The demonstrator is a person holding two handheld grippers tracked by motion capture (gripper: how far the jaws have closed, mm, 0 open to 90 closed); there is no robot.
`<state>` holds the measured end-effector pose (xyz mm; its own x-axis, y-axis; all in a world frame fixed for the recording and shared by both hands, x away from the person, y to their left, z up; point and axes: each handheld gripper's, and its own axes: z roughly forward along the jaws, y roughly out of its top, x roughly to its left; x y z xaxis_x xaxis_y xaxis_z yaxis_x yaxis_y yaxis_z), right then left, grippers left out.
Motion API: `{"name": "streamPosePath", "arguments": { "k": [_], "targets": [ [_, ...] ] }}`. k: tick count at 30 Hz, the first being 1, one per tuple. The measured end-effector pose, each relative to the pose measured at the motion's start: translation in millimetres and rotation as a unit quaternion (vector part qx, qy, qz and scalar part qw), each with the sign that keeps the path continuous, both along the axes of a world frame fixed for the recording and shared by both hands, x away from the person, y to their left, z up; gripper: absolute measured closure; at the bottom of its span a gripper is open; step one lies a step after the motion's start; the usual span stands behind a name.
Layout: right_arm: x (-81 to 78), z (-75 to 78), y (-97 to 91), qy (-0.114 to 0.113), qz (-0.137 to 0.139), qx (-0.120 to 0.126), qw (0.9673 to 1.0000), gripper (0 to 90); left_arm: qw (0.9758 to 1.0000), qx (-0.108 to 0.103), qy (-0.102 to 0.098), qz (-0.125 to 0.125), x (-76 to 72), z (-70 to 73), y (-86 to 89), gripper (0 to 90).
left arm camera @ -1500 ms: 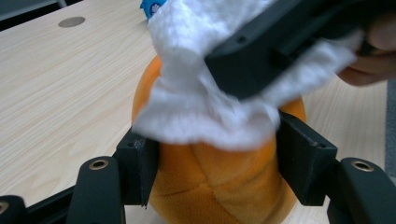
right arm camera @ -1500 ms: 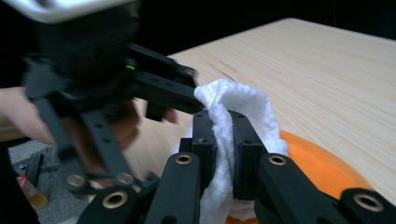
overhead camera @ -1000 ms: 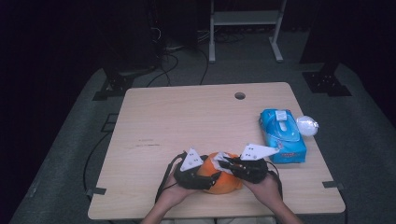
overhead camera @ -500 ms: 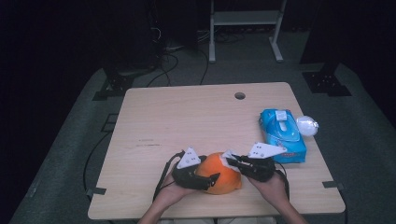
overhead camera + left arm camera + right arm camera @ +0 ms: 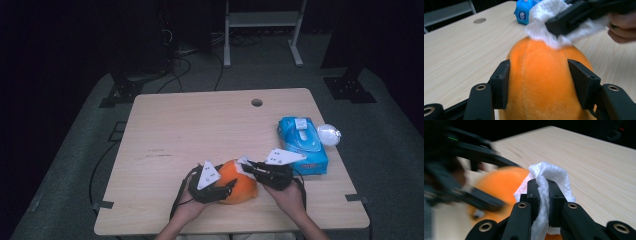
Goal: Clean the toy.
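Currently: plush pumpkin wiped at near desk edge

Orange plush pumpkin (image 5: pixel 239 181) is clamped by left gripper (image 5: pixel 541 80), whose fingers have just been closing. White cloth (image 5: pixel 549 185) is pinched by right gripper (image 5: pixel 543 190) against its top. No clear long axis; orientation unclear.

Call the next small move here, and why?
Probably drag the white wipe a short stroke across the top of the orange plush. The right tool is shut on the wipe, which already touches the plush's top. The left tool, whose jaws have just been closing, brackets the plush and appears to steady it on the table.
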<state>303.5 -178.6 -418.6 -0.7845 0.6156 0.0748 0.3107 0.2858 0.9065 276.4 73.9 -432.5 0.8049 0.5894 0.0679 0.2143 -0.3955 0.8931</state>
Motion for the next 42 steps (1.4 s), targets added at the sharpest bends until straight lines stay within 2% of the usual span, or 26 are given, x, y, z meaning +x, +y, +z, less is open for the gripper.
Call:
{"name": "streamPosePath", "arguments": {
  "k": [2,4,6,8,9,11,13,15,17,20,22,23,26,28,31,33,36,37,38,40,42],
  "targets": [
    [2.1,-1.4,-7.4,0.014,-0.008,0.011,0.9998,81.6,0.9995,-0.012,0.025,-0.014,2.4,0.4,2.5,36.1],
    [-2.9,0.0,-3.5,0.007,0.000,0.009,0.9999,81.6,0.9987,-0.018,0.044,-0.020,5.9,2.5,3.4,26.9],
    [-10.5,2.7,6.3,-0.002,0.026,0.011,0.9996,81.5,0.9973,-0.028,0.067,-0.016,12.3,4.7,6.7,17.6],
    [-18.1,5.0,18.5,-0.018,0.050,-0.003,0.9986,81.5,0.9962,-0.033,0.081,-0.010,15.5,2.1,9.6,16.5],
    [-20.4,5.5,23.0,-0.025,0.054,-0.013,0.9981,81.5,0.9969,-0.025,0.074,-0.005,14.7,-0.4,10.8,22.1],
    [-19.0,4.5,24.0,-0.028,0.043,-0.027,0.9983,81.6,0.9973,-0.025,0.069,-0.002,14.4,-3.9,13.7,29.5],
    [-11.8,1.8,15.0,-0.016,0.021,-0.019,0.9995,81.6,0.9971,-0.024,0.072,0.001,16.7,-4.7,16.7,32.4],
    [-6.3,-1.7,4.1,-0.009,-0.002,-0.019,0.9998,81.7,0.9962,-0.033,0.080,0.002,19.6,-6.6,20.0,32.7],
    [-4.4,-4.2,-3.6,0.005,-0.015,-0.006,0.9999,81.6,0.9959,-0.034,0.084,0.001,20.8,-7.4,22.2,32.7],
    [-6.5,-2.6,-0.5,0.017,0.001,0.021,0.9996,81.5,0.9963,-0.032,0.080,-0.001,20.0,-8.1,22.0,32.7],
    [-8.5,-1.7,5.8,0.005,0.007,0.006,0.9999,81.6,0.9962,-0.032,0.081,-0.003,20.0,-8.2,23.3,32.7],
    [-6.9,-2.9,5.3,0.005,0.003,0.003,1.0000,81.6,0.9961,-0.029,0.083,-0.003,19.9,-8.1,24.5,32.7],
    [3.0,-9.1,-7.5,0.029,-0.029,0.005,0.9991,81.6,0.9962,-0.030,0.081,-0.006,19.5,-8.5,26.1,32.7],
    [7.5,-11.6,-15.4,0.050,-0.038,0.033,0.9975,81.6,0.9965,-0.029,0.077,-0.011,18.4,-8.5,24.7,32.8],
    [3.3,-3.2,-8.7,0.031,-0.017,0.048,0.9982,81.5,0.9975,-0.021,0.065,-0.016,14.7,-8.1,20.3,32.9],
    [2.1,-1.9,-3.8,0.023,-0.014,0.035,0.9990,81.5,0.9976,-0.019,0.064,-0.017,13.3,-7.8,19.9,33.1],
    [10.0,-13.5,-10.7,0.050,-0.032,0.030,0.9978,81.5,0.9979,-0.018,0.059,-0.022,11.4,-7.9,19.5,33.3],
    [11.3,-16.5,-13.1,0.064,-0.034,0.041,0.9965,81.5,0.9981,-0.014,0.055,-0.025,10.6,-7.5,18.6,33.4],
    [10.7,-16.5,-13.5,0.067,-0.032,0.055,0.9957,81.5,0.9982,-0.010,0.053,-0.026,10.0,-6.8,17.8,33.3],
    [4.7,-7.2,-8.7,0.044,-0.020,0.058,0.9971,81.5,0.9982,-0.010,0.052,-0.027,9.3,-6.8,17.5,33.2],
    [-0.4,1.8,-6.4,0.024,-0.007,0.070,0.9972,81.5,0.9981,-0.012,0.054,-0.026,9.8,-7.4,18.5,33.2]
  ]
}}
